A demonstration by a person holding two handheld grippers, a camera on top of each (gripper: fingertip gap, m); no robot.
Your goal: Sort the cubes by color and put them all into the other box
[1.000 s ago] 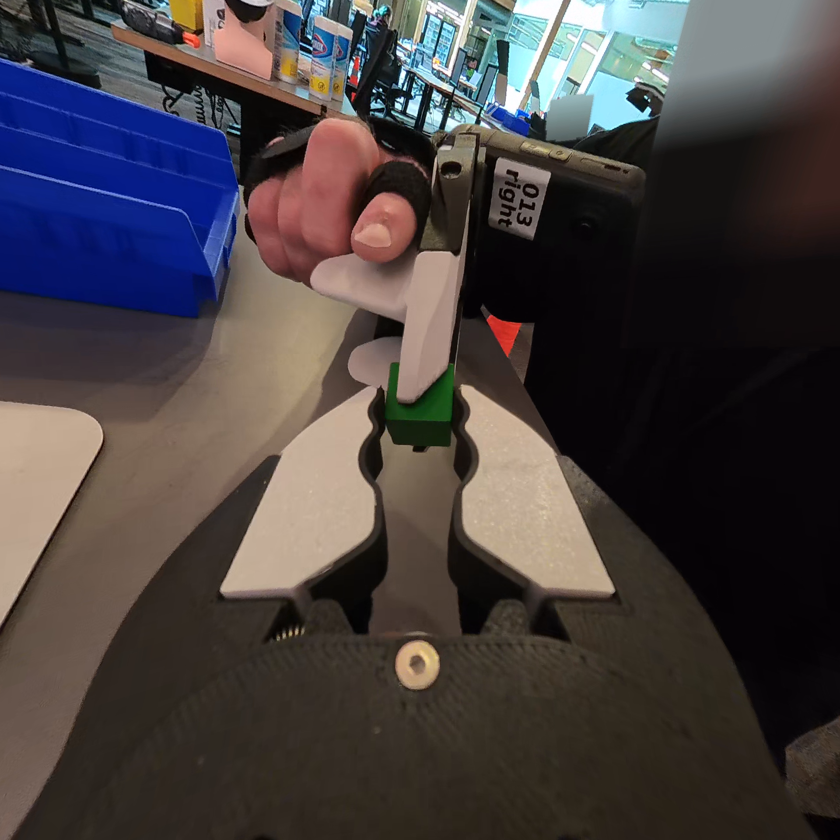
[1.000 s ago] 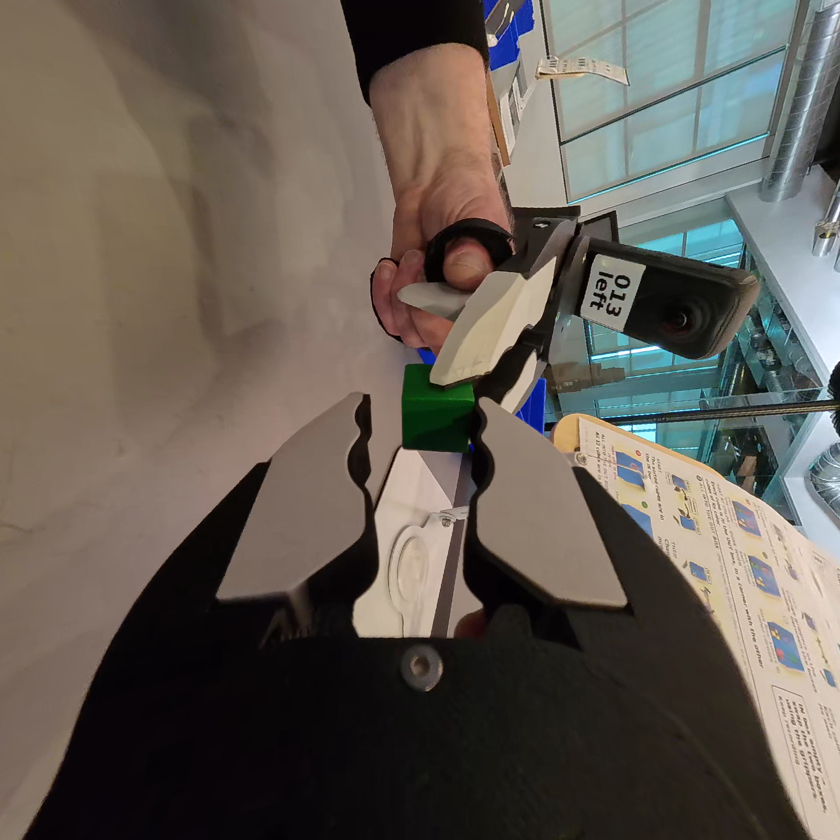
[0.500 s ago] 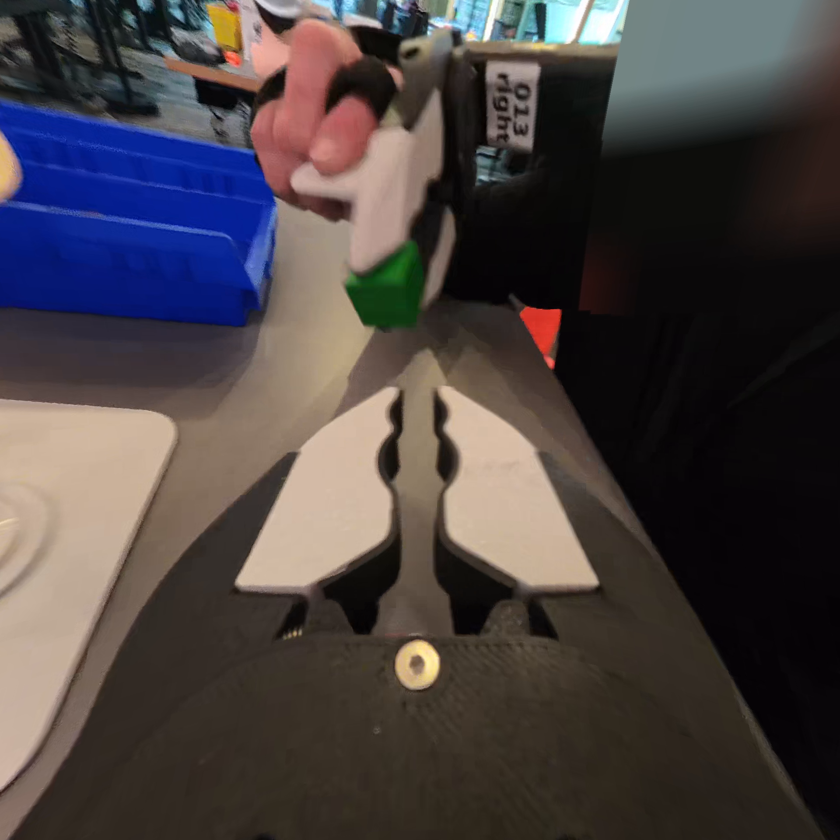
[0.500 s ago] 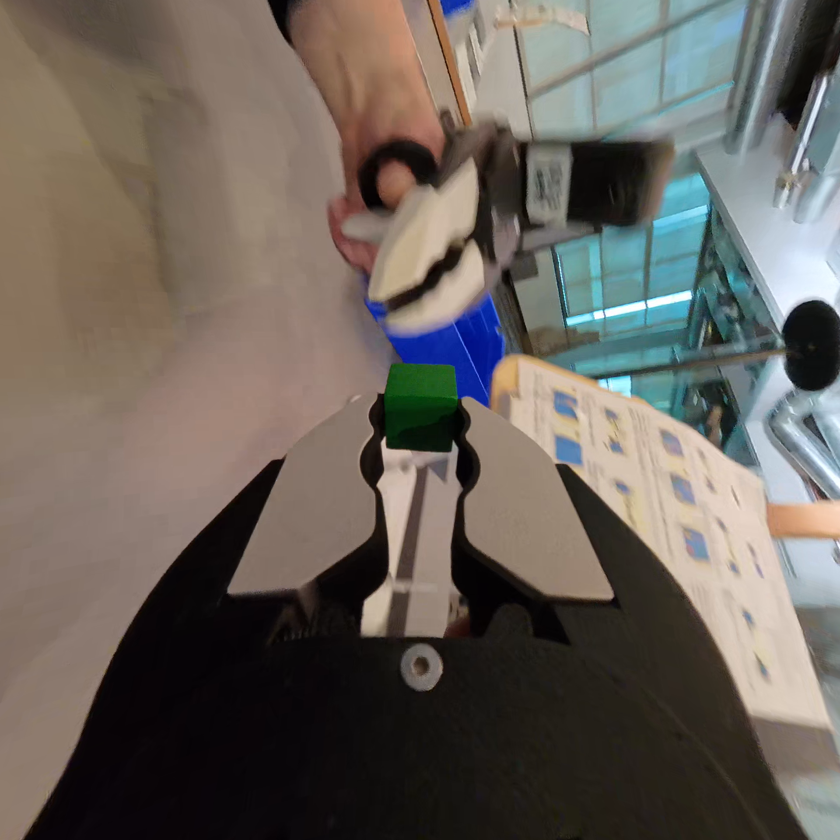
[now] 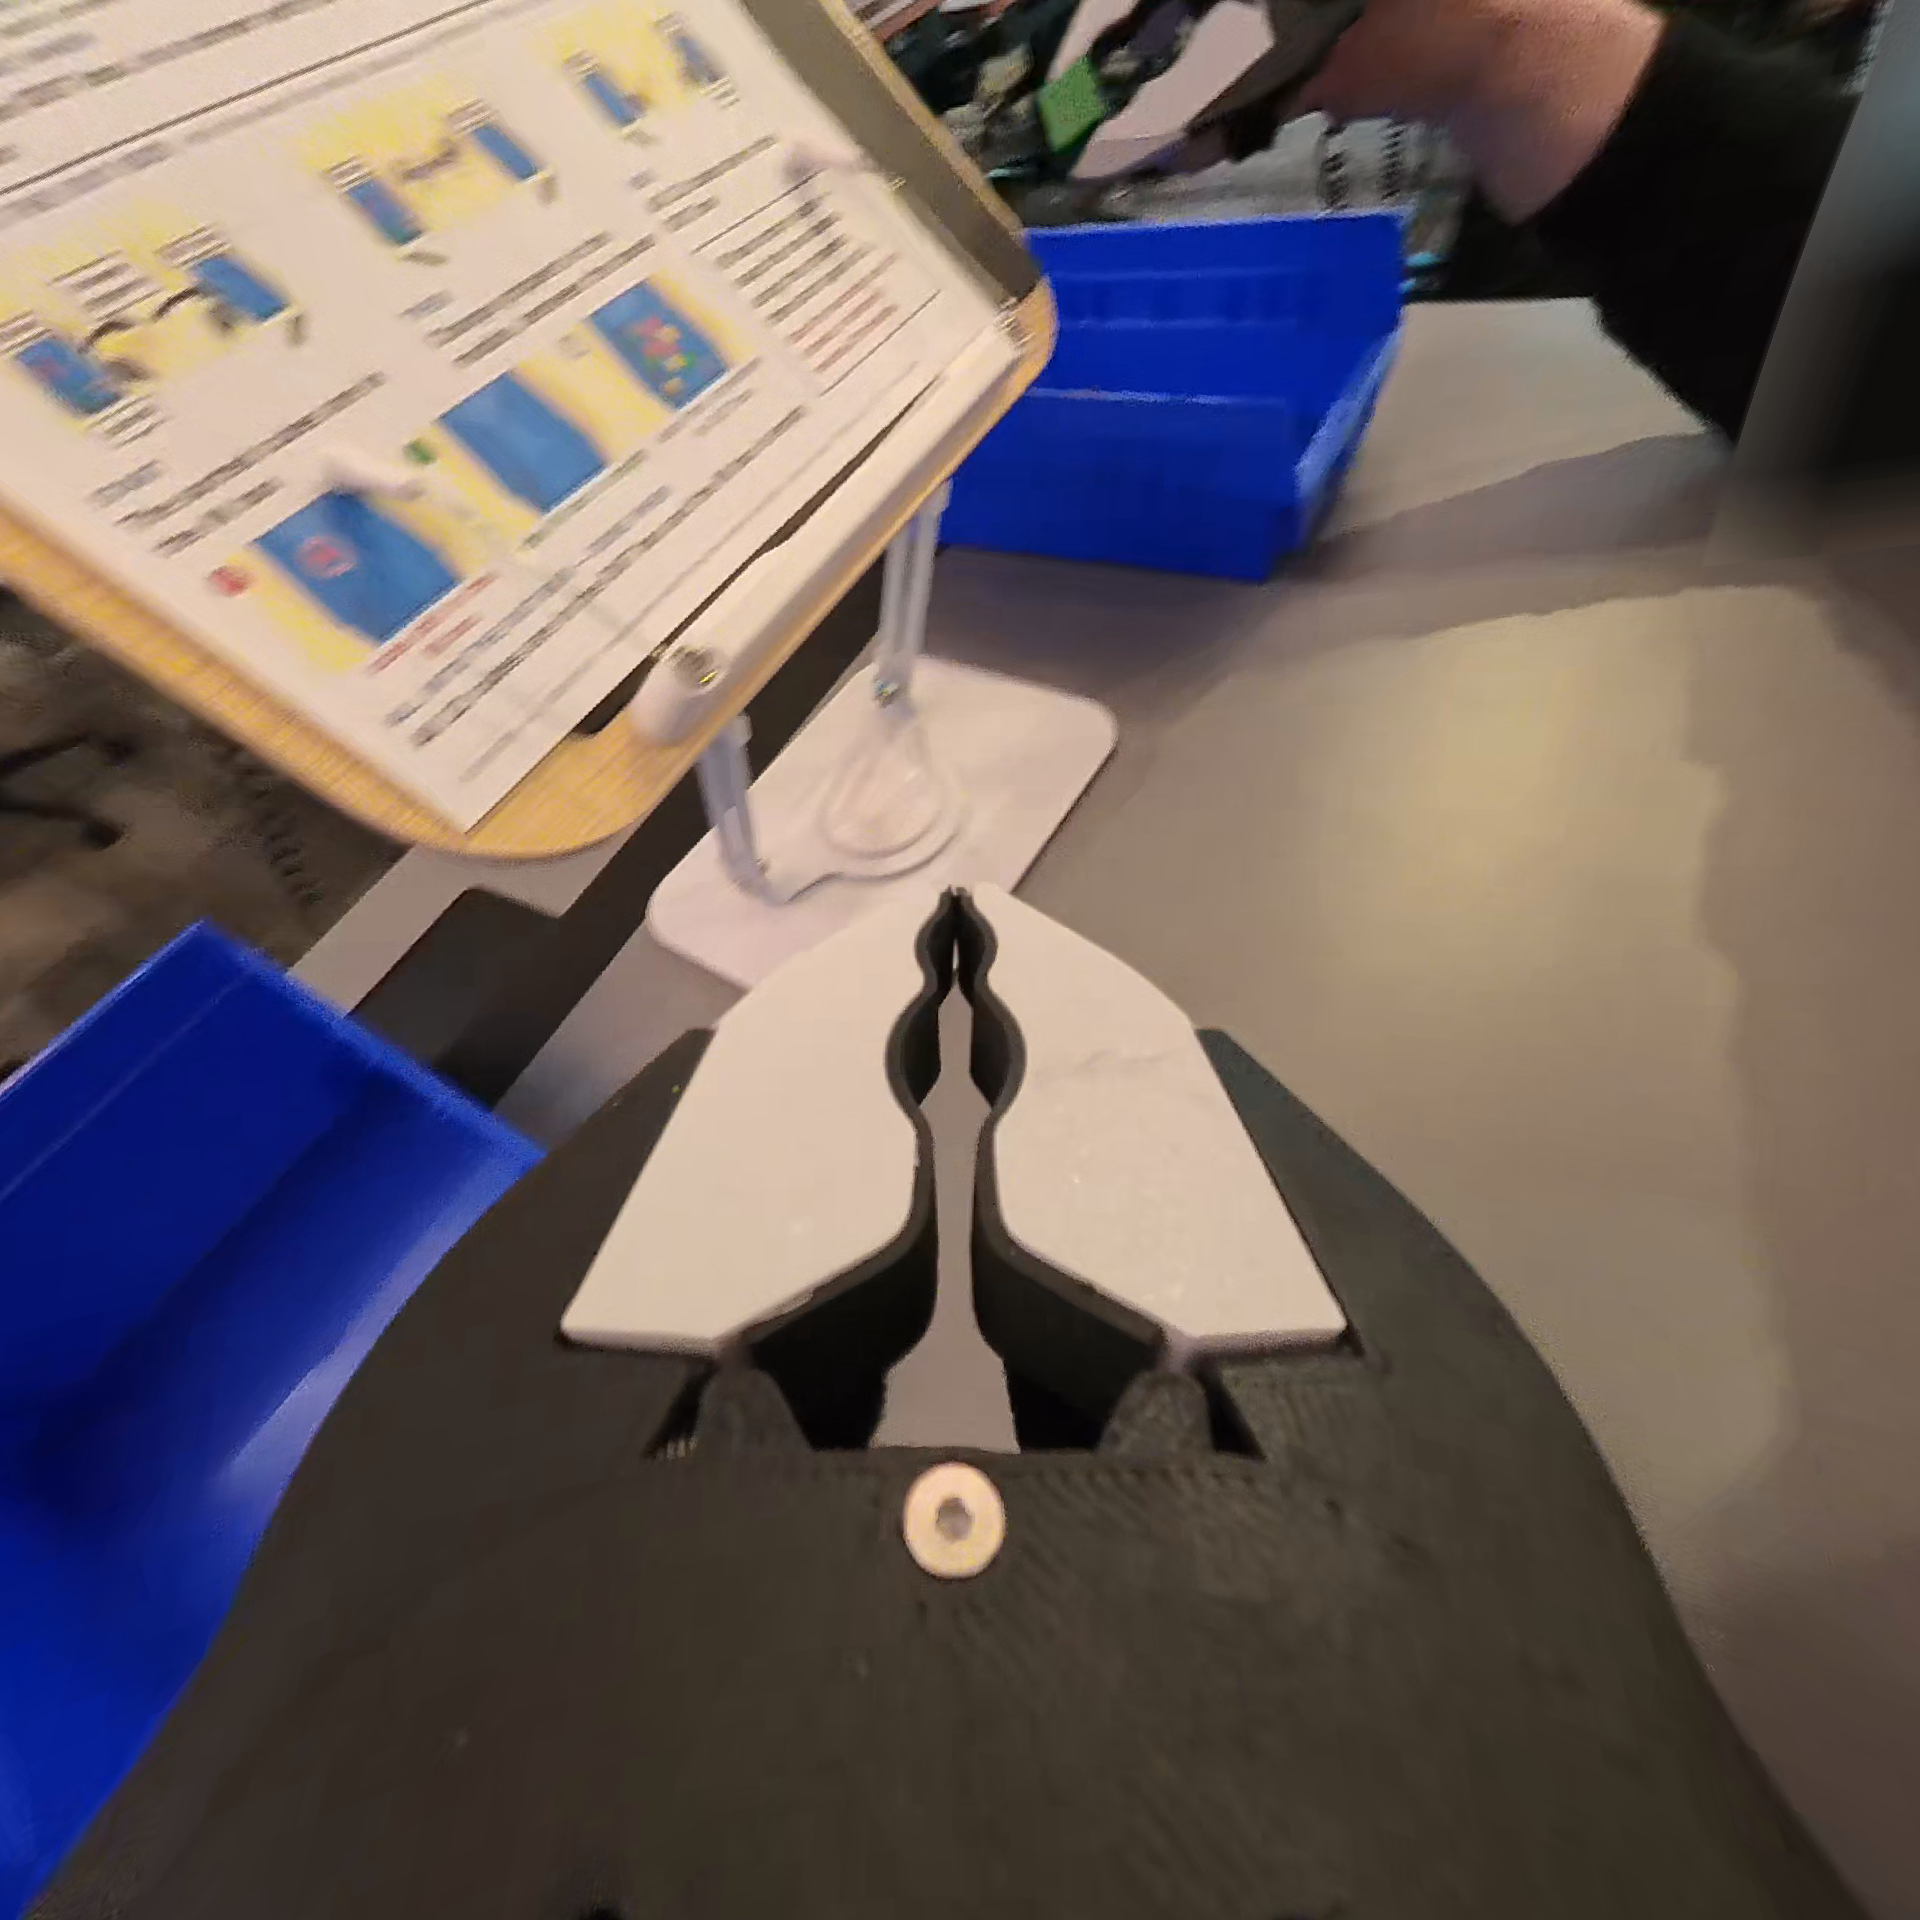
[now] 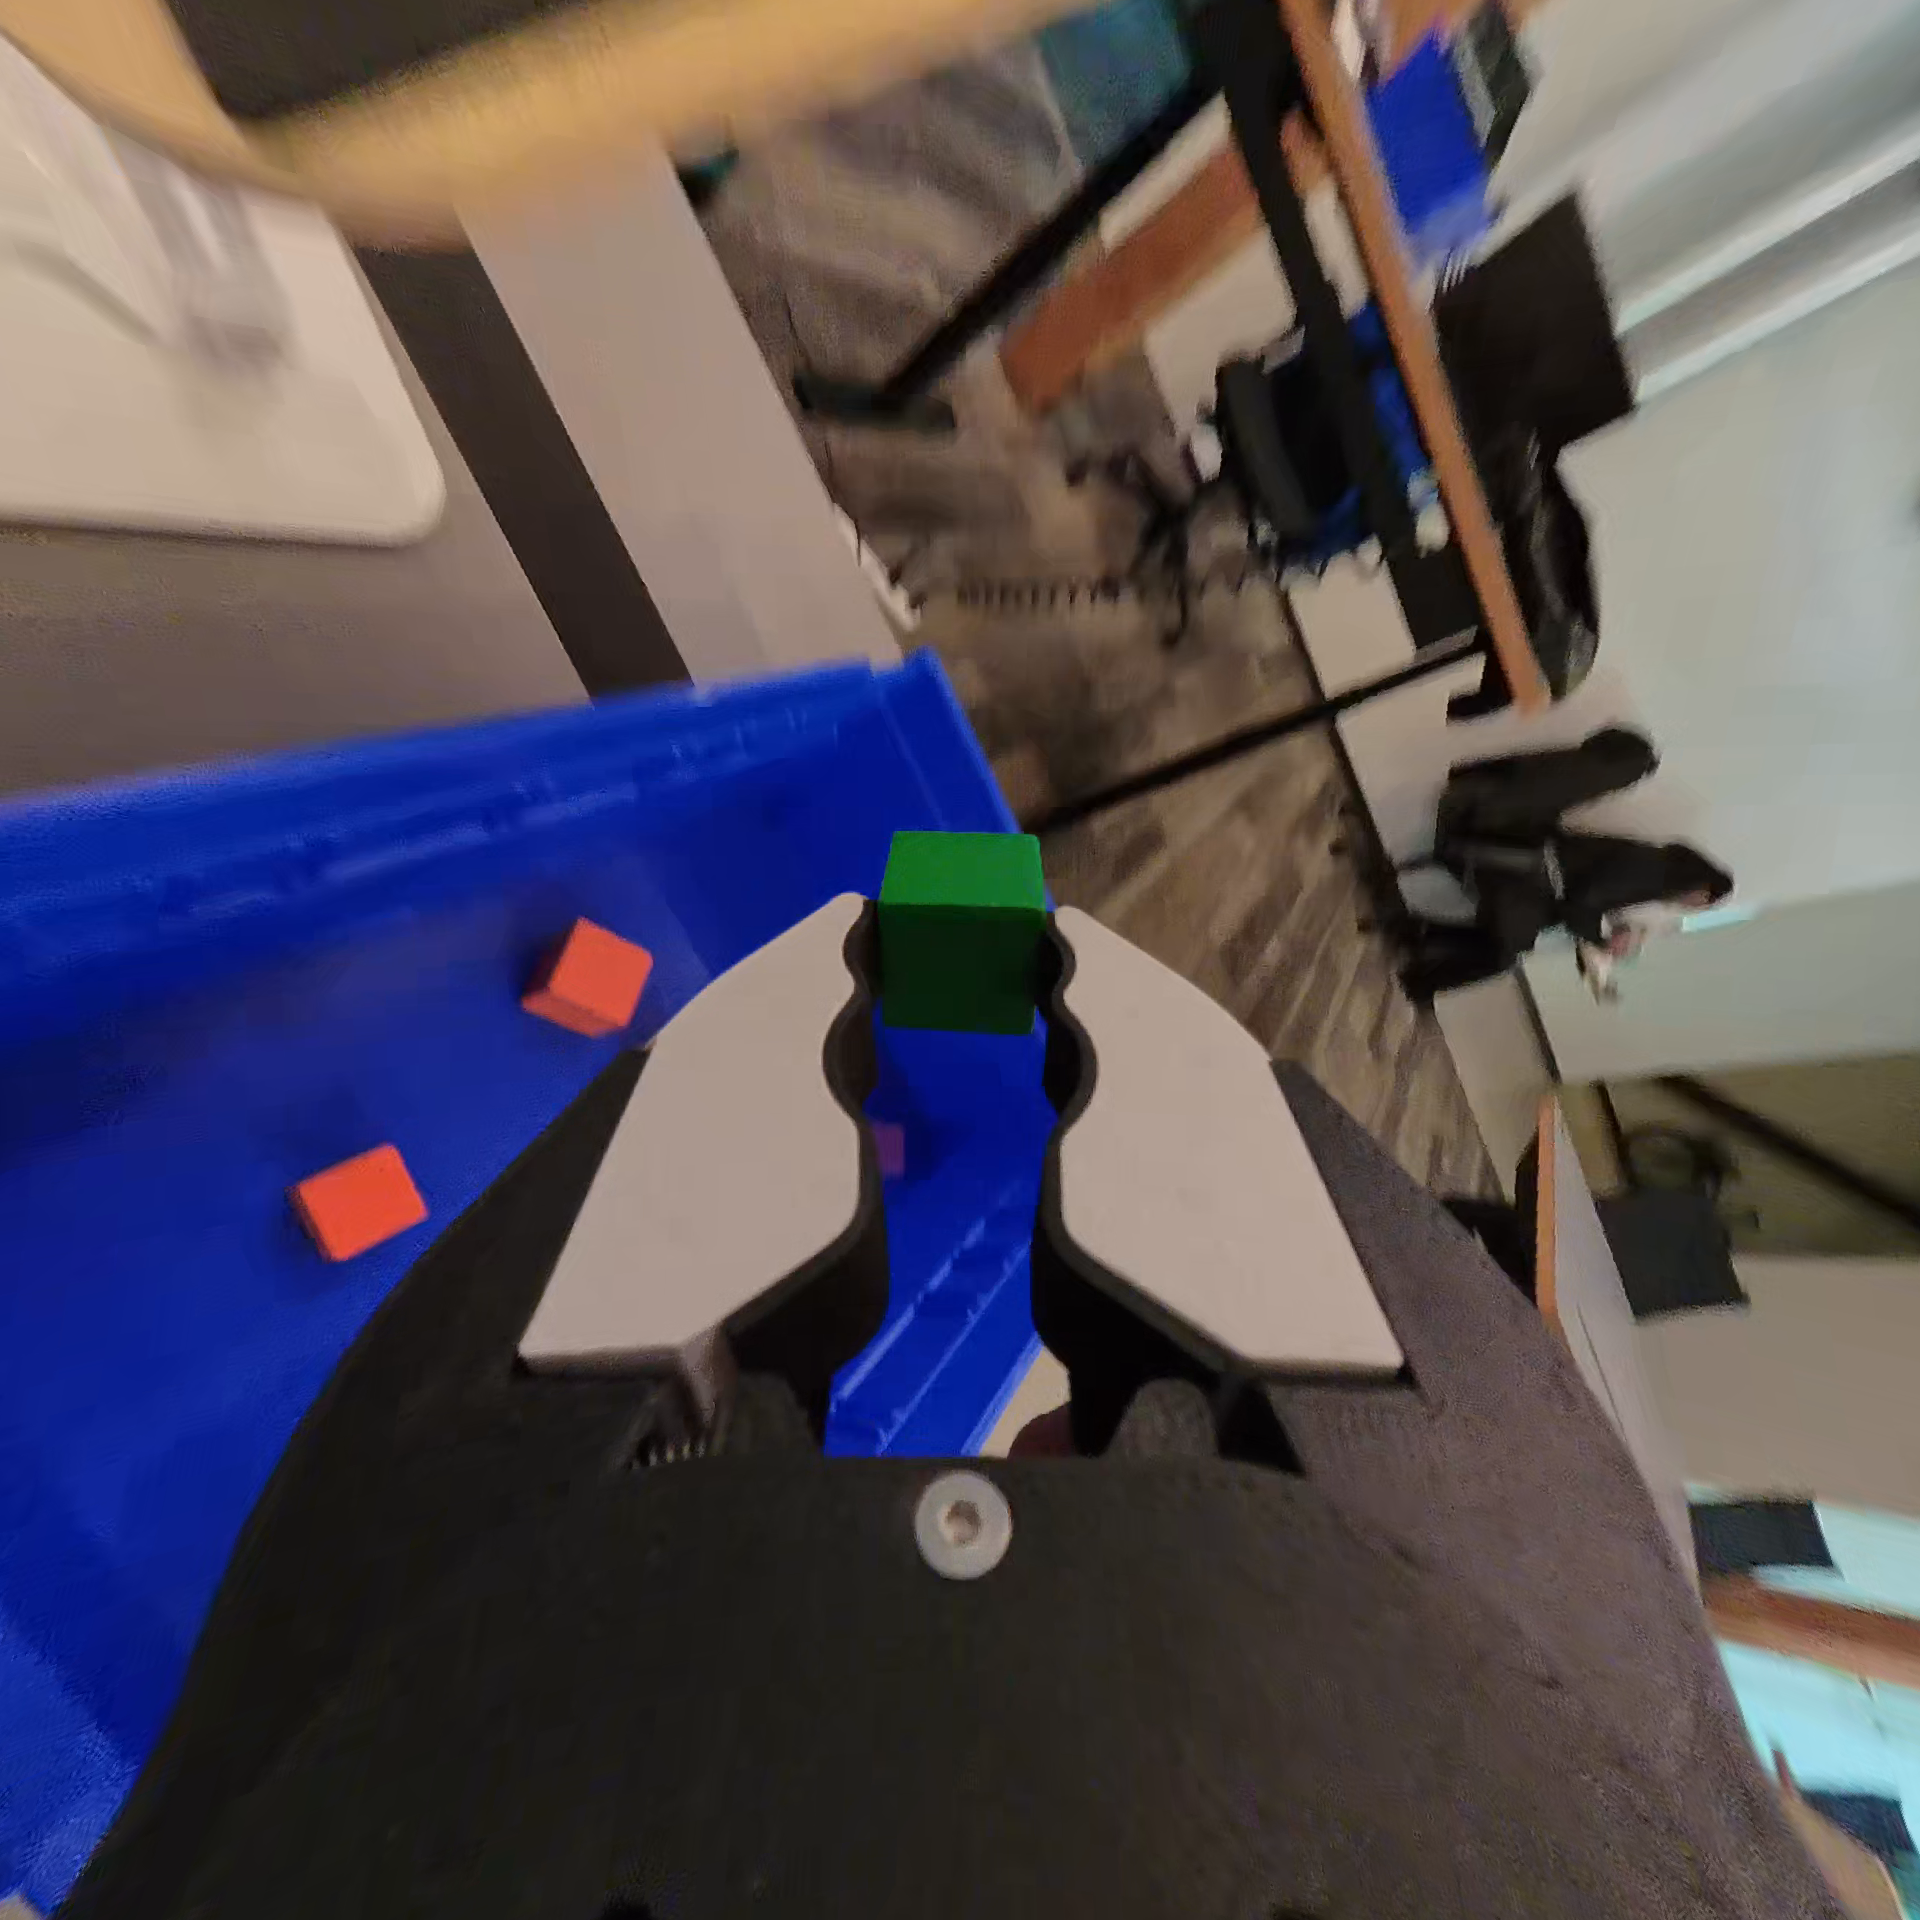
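Green cube clamped by two opposite flat faces at the fingertips of the right gripper, held over the blue box containing two orange cubes; judged light, rigid and smooth-sided, best gripped squarely to avoid twisting out. Left gripper empty, fingers pressed together, above the grey counter. Second blue box, tilted instruction board on a white stand and open office floor noted around.
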